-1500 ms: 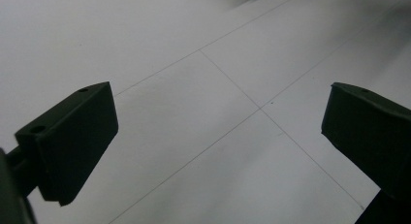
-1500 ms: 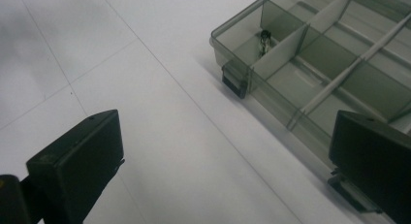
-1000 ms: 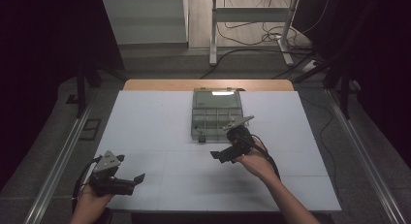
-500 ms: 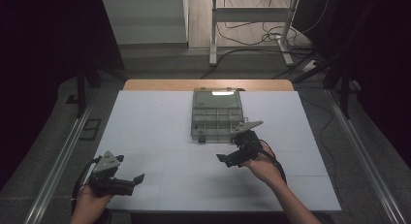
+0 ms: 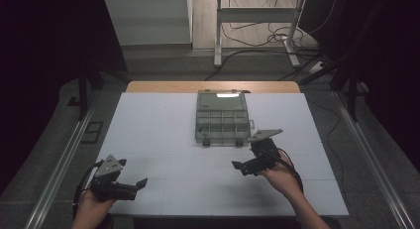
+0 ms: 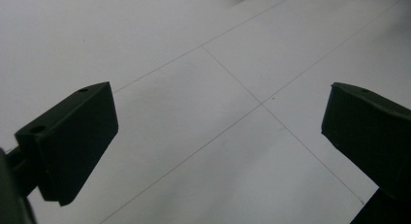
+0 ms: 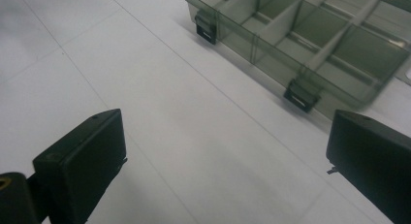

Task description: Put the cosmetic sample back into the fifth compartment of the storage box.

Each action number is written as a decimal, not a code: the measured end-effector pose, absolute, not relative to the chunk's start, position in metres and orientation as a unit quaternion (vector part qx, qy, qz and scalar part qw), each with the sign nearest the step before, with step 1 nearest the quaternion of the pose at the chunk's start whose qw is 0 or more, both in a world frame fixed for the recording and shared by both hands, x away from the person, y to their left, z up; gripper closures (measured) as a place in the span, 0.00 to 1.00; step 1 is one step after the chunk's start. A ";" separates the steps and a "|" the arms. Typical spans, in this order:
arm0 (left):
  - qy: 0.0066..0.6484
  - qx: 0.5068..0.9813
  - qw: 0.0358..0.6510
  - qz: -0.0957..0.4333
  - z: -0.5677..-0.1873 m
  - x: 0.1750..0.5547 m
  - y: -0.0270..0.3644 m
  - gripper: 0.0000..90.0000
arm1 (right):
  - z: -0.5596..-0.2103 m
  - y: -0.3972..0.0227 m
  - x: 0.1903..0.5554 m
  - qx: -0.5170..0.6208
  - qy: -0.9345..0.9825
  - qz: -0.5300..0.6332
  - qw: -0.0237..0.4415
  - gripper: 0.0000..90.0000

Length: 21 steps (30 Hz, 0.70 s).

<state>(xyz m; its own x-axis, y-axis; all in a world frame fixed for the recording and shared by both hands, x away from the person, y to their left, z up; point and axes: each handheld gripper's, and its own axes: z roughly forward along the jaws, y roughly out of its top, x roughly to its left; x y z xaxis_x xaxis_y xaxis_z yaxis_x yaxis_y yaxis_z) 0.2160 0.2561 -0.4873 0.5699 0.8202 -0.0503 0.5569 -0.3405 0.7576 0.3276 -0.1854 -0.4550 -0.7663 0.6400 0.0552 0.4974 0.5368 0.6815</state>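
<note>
Both of my tools are hanging over the white counter (image 5: pixel 148 125) with nothing in them. My left tool (image 5: pixel 130 185) is sitting low at the near left corner, gripped in my left hand (image 5: pixel 91 209), pointing toward the middle of the counter. Its jaws are standing wide apart; in the left gripper view they are framing bare white surface crossed by thin seam lines.

My right tool (image 5: pixel 241 167) is hovering near the middle right, held in my right hand (image 5: pixel 280 172), pointing left across the counter. Its jaws are also spread wide, with nothing between them. A grey three-cornered plate (image 5: pixel 265 135) is riding on top of it, and a cable is looping back past my wrist.

The clear, grey-tinted compartment box (image 5: pixel 222 121) is lying flat at the centre of the counter toward its far side, lid open and tilted back. Its near edge is close to the right tool but apart from it. In the right gripper view the box (image 7: pixel 310 44) is showing divider walls and two dark latches (image 7: pixel 301 95) on the near wall. The compartments I am seeing there are looking empty.
</note>
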 end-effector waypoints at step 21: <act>0.434 0.797 0.383 0.172 -0.487 0.216 0.258 0.00 | -0.453 -0.228 0.305 0.354 0.853 0.361 0.128 0.01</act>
